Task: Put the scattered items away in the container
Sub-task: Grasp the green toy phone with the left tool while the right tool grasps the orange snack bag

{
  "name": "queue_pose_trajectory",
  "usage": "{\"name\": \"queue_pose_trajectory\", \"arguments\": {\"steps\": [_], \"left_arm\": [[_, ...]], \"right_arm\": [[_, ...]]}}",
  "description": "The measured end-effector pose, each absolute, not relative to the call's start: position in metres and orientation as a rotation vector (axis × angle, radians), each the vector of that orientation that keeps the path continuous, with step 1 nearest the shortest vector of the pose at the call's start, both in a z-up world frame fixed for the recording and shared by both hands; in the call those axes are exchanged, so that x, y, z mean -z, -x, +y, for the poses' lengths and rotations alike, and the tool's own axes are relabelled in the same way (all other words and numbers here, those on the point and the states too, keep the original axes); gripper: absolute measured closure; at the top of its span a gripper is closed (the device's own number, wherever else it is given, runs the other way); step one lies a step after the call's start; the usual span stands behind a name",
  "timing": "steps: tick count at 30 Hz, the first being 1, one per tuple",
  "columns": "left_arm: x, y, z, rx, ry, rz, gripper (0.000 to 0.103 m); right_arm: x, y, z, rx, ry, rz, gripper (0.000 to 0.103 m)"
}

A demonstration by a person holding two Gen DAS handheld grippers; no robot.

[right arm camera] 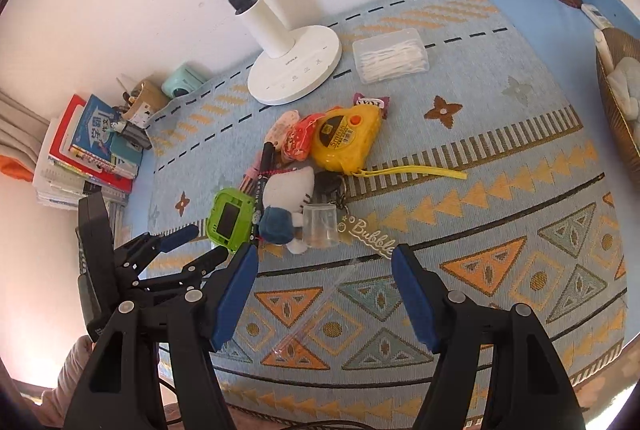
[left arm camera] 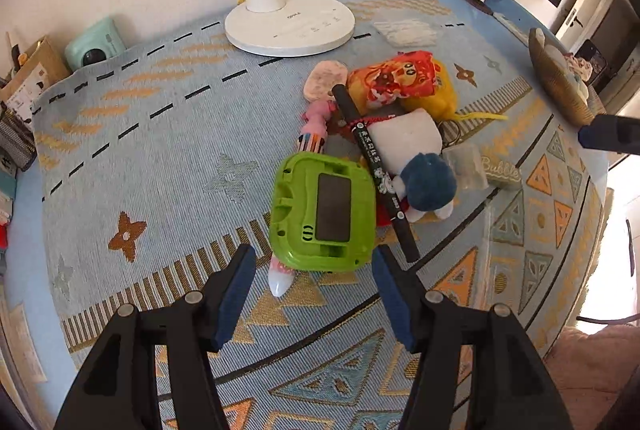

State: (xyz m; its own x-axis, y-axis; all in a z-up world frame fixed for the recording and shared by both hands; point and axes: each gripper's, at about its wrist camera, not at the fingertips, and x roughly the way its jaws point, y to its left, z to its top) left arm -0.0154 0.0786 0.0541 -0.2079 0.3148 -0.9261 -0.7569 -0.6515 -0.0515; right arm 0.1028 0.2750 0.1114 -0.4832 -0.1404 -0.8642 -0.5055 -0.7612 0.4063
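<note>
Left gripper [left arm camera: 314, 272] is held low over the patterned cloth [left arm camera: 160, 134], angled down at the near end of the pile; its jaws are spread wide, nothing gripped. The green toy device [left arm camera: 324, 212] sits just ahead of the gap, flanked by both blue pads [left arm camera: 236, 294]; contact cannot be told. In the right wrist view the left gripper [right arm camera: 200, 242] is seen coming in from the left, tips beside the green toy device [right arm camera: 228, 220].

Right gripper [right arm camera: 324, 270] is held further back over the cloth [right arm camera: 500, 190], jaws wide apart and empty, aimed at the clear plastic cup [right arm camera: 320, 226] and the "Bubble" tag [right arm camera: 370, 236], apart from both.

The green device lies flat, screen up, long axis roughly along the left gripper's fingers. Black pen [left arm camera: 374, 170] lies diagonally across the white-and-blue plush [left arm camera: 416, 158], cap end away from the camera. Yellow tape measure [right arm camera: 346, 142] lies flat with its strap [right arm camera: 416, 172] trailing right. A multicolour pen [left arm camera: 316, 134] is partly hidden under the green device, with a white tip [left arm camera: 279, 280] showing at the near edge.

A woven basket [right arm camera: 618, 118] stands at the far right of the table, well apart from the pile.
</note>
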Motion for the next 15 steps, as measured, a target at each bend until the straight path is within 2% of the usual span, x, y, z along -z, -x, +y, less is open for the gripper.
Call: {"name": "queue_pose_trajectory", "arguments": {"steps": [4, 9, 15], "left_arm": [[-0.045, 0.019, 0.094, -1.926, 1.291, 0.611, 0.041], [-0.032, 0.026, 0.108, -1.919, 1.278, 0.663, 0.040], [-0.043, 0.030, 0.093, -1.984, 1.236, 0.571, 0.042]], "right_arm": [[-0.109, -0.105, 0.284, -2.281, 1.418, 0.996, 0.034], [-0.103, -0.098, 0.285, -2.253, 1.447, 0.989, 0.034], [-0.106, -0.074, 0.276, -2.316, 1.504, 0.885, 0.034]]}}
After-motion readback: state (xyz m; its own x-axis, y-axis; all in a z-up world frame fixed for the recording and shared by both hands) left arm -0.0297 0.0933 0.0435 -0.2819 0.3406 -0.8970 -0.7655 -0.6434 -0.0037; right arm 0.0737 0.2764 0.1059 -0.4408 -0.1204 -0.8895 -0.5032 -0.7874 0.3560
